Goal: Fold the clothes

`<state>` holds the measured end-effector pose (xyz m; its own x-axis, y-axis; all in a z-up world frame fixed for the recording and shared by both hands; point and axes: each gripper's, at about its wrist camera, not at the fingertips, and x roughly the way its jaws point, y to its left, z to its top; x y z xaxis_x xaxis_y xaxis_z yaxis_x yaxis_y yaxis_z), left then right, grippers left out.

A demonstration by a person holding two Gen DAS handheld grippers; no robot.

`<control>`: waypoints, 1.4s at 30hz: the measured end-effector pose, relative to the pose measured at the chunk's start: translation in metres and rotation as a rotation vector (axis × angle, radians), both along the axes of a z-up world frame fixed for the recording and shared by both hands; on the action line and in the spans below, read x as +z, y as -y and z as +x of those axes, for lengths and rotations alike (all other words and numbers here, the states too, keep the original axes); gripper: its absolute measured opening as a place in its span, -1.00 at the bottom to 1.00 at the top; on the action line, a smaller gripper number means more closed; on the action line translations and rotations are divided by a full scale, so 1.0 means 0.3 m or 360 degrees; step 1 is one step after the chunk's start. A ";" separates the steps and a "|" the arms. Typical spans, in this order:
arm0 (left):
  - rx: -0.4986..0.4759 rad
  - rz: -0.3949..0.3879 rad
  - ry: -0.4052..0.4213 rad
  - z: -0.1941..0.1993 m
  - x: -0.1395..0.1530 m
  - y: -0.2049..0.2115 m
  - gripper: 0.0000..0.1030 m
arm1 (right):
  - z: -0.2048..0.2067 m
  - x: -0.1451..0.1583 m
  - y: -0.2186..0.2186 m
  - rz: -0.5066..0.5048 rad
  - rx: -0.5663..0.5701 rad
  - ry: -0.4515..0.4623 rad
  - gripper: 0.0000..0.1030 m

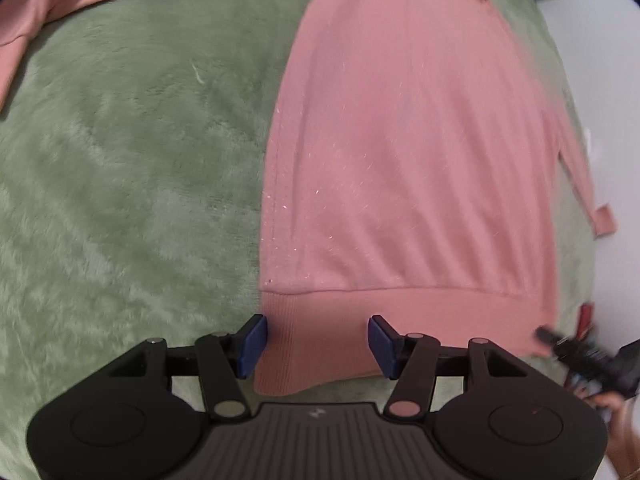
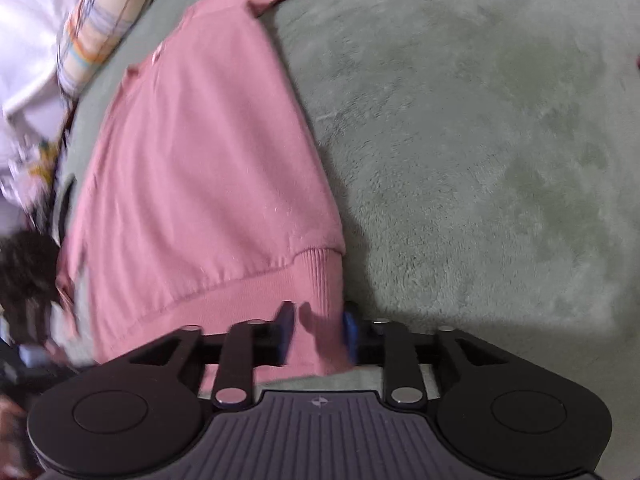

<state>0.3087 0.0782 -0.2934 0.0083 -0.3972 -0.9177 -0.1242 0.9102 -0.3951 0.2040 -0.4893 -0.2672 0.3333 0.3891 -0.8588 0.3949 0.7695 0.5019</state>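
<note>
Between both tongs lies the pink sweater's [image 1: 400,140] hem; left tongs [image 1: 318,344] spread, right tongs [image 2: 318,332] spread, unpinched; next: pinch both corners, fold upward.

Both cameras ride the grippers and look steeply down, close above the ribbed hem of the pink sweater [image 1: 400,160], which lies on a green blanket [image 1: 120,160]. The left wrist view sits over the hem's left corner, the right wrist view over its right corner. Both share the sweater's body [image 2: 192,168] and hem.
</note>
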 end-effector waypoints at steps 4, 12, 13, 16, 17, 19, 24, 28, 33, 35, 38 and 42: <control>0.0155 -0.0018 -0.0019 -0.012 -0.027 -0.049 -0.87 | -0.007 -0.017 0.021 0.0052 -0.0113 0.0027 -0.38; -0.0043 0.0112 0.0048 -0.056 0.060 -0.072 -0.95 | 0.037 0.071 -0.018 -0.0113 0.0190 -0.0041 -0.88; -0.0046 0.0129 0.0028 -0.058 0.048 -0.088 -0.95 | 0.033 0.071 -0.009 -0.0142 0.0203 -0.0054 -0.88; 0.0023 0.0085 -0.0048 -0.053 0.022 -0.124 -0.94 | 0.046 0.040 -0.014 -0.0177 0.0294 -0.0102 -0.85; 0.0014 0.0074 -0.0057 -0.050 0.024 -0.122 -0.92 | 0.055 0.036 -0.022 -0.0154 0.0297 -0.0097 -0.78; -0.0082 0.0118 -0.0065 -0.047 0.036 -0.102 -0.72 | 0.048 0.035 -0.012 -0.0157 0.0268 -0.0117 -0.67; -0.0154 0.0108 -0.0090 -0.055 0.060 -0.089 -0.29 | -0.024 0.038 0.056 -0.0086 0.0050 -0.0135 -0.31; -0.0134 0.0063 -0.0066 -0.054 0.046 -0.057 -0.13 | 0.003 0.035 0.051 -0.0035 0.0047 -0.0053 -0.11; -0.0162 0.0130 -0.0068 -0.057 0.032 0.004 -0.91 | 0.077 0.024 -0.034 -0.0132 0.0395 -0.0173 -0.89; -0.0216 0.0174 -0.0055 -0.077 0.083 0.002 -0.92 | 0.083 0.060 -0.044 -0.0202 0.0475 -0.0191 -0.89; -0.0091 0.0185 -0.0152 -0.094 0.044 -0.047 -0.92 | 0.074 0.051 -0.001 -0.0291 0.0496 -0.0264 -0.89; -0.0172 0.0231 -0.0208 -0.074 0.011 -0.020 -0.76 | 0.088 -0.029 0.021 -0.0240 0.0450 -0.0321 -0.81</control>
